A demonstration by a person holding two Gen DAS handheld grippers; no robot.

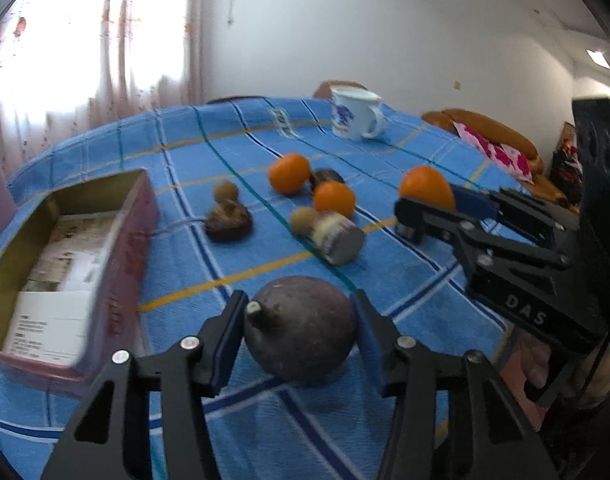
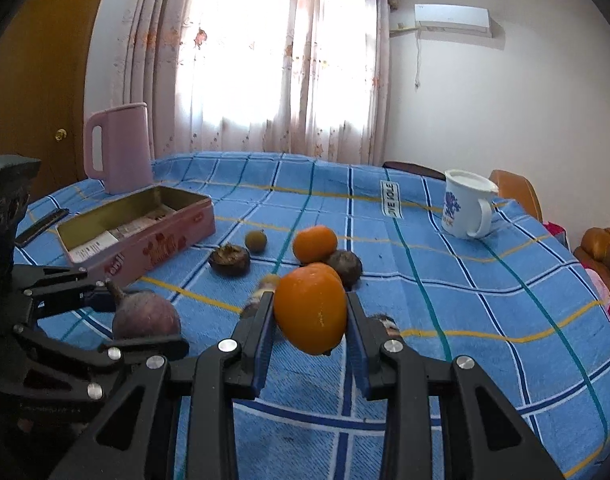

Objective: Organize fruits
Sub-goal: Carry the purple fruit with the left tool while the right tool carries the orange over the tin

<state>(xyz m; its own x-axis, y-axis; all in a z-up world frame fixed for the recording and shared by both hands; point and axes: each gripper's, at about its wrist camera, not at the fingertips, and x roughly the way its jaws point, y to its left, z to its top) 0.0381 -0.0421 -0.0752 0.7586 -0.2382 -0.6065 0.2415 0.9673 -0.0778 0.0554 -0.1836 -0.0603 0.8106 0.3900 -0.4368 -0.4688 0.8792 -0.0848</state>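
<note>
Right tool [image 2: 309, 316] pinched an orange [image 2: 311, 308], lifted off the counter [image 2: 465, 320]. Left tool [image 1: 299, 332] bracketed the purple fruit [image 1: 301, 328], pads about touching, can't tell if gripping. Best to squeeze gently, then carry to tin box [image 1: 117, 240] left of it.

Blown-out window [image 2: 265, 60] backlight, fisheye-warped, softly blurred.

Woven cloth [image 2: 485, 280] covers the table; the pink box [image 2: 145, 240] looks like glossy metal, the mug [image 2: 465, 204] enamel, the dark fruit [image 1: 301, 328] matt-skinned.
</note>
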